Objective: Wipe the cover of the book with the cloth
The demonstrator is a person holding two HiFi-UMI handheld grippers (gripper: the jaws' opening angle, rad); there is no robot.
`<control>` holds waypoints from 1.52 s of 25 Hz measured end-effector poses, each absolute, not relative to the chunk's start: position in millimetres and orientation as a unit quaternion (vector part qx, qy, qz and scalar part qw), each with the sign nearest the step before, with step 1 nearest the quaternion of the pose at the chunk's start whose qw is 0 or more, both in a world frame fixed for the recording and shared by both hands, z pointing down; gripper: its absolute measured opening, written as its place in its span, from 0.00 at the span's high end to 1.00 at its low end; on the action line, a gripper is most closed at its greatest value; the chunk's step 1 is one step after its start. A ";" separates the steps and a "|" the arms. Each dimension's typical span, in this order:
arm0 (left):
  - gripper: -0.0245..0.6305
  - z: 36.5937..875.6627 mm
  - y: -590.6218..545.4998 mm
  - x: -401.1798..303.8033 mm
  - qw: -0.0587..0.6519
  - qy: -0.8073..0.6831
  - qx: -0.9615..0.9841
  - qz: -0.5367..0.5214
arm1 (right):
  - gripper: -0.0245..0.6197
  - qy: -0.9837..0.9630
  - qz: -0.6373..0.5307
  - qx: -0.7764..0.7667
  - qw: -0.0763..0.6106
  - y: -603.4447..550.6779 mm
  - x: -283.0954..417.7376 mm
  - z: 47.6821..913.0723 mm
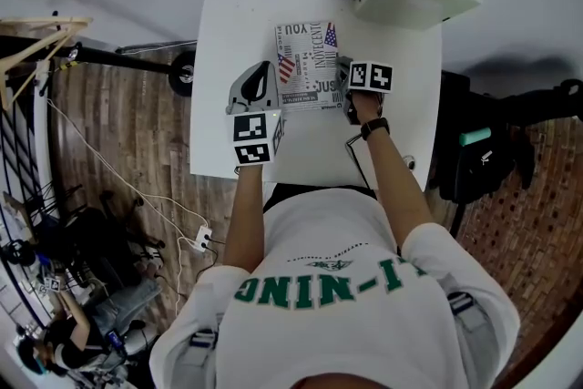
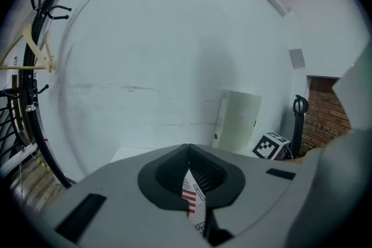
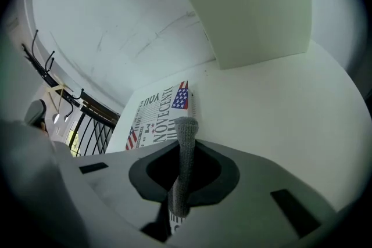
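Wiping seemingly about to begin: upper centre on white table [image 1: 319,150], flat black-lettered flag-print book [image 1: 308,66], left edge pinched by closed left gripper [image 2: 188,151]; grey knitted cloth [image 3: 185,171] clamped in right gripper [image 3: 181,145], next needing sweep across cover.

The black-lettered, flag-printed white book [image 1: 307,66] lies flat, the grey knitted cloth [image 3: 185,160] bunched at its right edge.

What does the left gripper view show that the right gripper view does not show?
Only the left gripper view: the left gripper shut on the book's edge, and a brick wall. Only the right gripper view: the right gripper shut on the grey cloth, and the book's printed cover. Both: the book, the white box, the white table.
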State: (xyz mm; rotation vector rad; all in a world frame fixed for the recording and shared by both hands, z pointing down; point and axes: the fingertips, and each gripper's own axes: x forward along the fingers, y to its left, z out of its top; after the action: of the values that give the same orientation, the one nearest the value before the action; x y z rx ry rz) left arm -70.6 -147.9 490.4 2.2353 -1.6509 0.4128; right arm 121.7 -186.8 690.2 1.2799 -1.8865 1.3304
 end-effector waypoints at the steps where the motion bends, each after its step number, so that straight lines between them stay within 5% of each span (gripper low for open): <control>1: 0.94 489.1 -146.7 -71.9 0.164 -0.581 0.784 0.145 | 0.91 -0.690 0.489 0.473 0.246 -186.8 122.5 690.2; 17: 0.94 482.0 -117.0 -110.3 0.164 -0.620 0.753 0.149 | 0.91 -0.763 0.478 0.328 0.285 -130.1 -48.2 692.5; 38: 0.94 485.4 -115.8 -76.7 0.168 -0.592 0.775 0.142 | 0.91 -0.701 0.472 0.458 0.275 -148.4 108.5 689.0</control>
State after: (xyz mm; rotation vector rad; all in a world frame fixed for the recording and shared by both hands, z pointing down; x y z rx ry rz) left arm -76.7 -115.8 485.4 2.2053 -1.6845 0.4050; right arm 108.5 -148.4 689.0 1.2303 -1.8847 1.2696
